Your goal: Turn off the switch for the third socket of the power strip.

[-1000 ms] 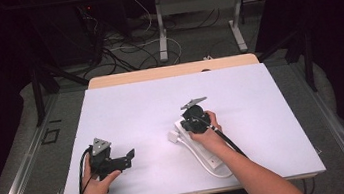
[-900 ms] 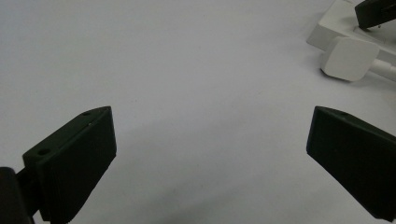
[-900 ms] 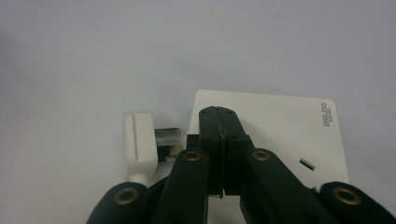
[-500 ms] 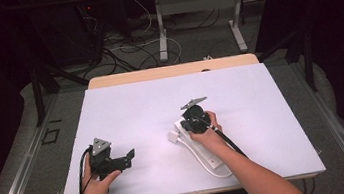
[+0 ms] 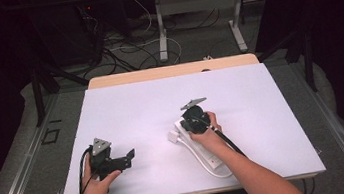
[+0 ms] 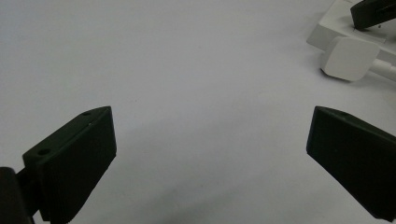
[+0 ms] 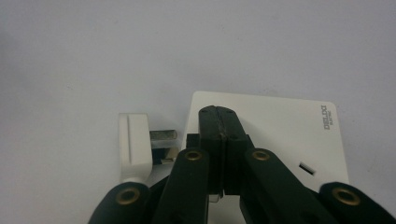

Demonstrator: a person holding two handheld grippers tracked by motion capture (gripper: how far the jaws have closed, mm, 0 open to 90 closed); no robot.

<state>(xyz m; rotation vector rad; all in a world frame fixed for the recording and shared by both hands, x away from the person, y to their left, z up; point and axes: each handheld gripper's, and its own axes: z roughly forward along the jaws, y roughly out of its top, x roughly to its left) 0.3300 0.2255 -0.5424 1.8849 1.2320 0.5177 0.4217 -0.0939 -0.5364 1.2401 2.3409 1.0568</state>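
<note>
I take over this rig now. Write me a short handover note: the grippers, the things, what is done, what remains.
Left gripper: open, empty, low over the white table sheet, apart from the work.
Right gripper: shut, holding nothing, tips over the white rectangular plastic power strip.
White plastic plug: lies at the strip's end beside it, its metal prongs bare.
Done: nothing visibly completed; plug not inserted.
Left, probably: grasp the plug and push it into a socket while steadying the strip.

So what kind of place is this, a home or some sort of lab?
Most likely a lab or workshop set up for recordings: a bare white table under dark surroundings, loose cables on the floor, and a white power strip laid out as the only work item.
</note>
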